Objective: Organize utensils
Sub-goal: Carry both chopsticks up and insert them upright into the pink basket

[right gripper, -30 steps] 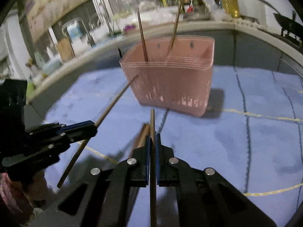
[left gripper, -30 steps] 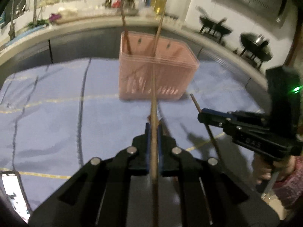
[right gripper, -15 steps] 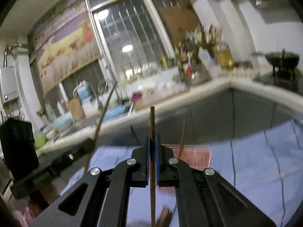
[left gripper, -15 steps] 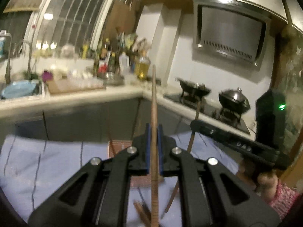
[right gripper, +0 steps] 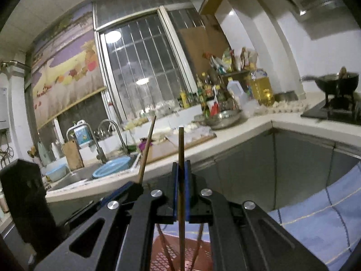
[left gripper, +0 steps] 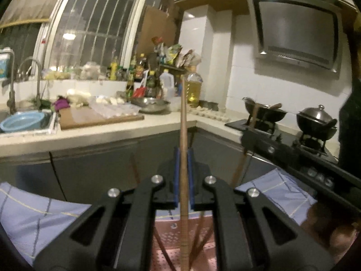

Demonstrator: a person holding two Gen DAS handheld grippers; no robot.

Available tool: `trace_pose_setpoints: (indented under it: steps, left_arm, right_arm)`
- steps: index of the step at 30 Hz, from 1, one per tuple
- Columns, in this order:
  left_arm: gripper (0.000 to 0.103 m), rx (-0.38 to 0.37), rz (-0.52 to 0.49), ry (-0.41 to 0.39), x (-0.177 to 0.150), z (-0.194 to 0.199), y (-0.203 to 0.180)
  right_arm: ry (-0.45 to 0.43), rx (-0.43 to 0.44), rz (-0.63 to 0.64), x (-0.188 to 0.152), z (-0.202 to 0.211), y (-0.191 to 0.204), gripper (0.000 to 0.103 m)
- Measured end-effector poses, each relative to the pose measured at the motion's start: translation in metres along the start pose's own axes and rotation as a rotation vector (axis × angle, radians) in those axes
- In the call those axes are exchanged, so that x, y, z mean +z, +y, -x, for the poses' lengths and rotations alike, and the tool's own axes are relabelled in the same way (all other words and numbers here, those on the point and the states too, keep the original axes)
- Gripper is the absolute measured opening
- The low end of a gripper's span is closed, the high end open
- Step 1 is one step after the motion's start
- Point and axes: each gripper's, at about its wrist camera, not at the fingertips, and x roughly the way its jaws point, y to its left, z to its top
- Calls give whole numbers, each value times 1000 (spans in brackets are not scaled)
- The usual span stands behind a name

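My left gripper (left gripper: 183, 155) is shut on a brown chopstick (left gripper: 183, 122) held upright, its lower end over the pink basket (left gripper: 171, 237) below. My right gripper (right gripper: 181, 169) is shut on another chopstick (right gripper: 181, 146), also upright above the pink basket (right gripper: 162, 255). Chopsticks stand leaning inside the basket in both views. The right gripper shows in the left wrist view (left gripper: 250, 135) with its chopstick (left gripper: 239, 169). The left gripper shows in the right wrist view (right gripper: 133, 187) with its chopstick (right gripper: 146, 149).
A blue checked cloth (left gripper: 29, 212) covers the table under the basket. Behind it runs a kitchen counter (left gripper: 90, 133) with a sink, a blue bowl (left gripper: 22, 119), a cutting board and bottles. A stove with pots (left gripper: 315, 122) stands at the right.
Both grippers lifted their chopsticks off the table, tipped them upright and moved over the pink basket, which now lies right below the fingers.
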Motion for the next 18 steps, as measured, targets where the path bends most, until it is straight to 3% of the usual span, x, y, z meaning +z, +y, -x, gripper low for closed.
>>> trace_pose_setpoints:
  steps: [6,18]
  left_arm:
    - [6,13,41,-44,-16,-13,16]
    - [6,60,-8,-73,-54,1,7]
  right_arm:
    - [38,9,-9,-21,-5,-5,5]
    - [65,38,-41,-43,4,-5,5]
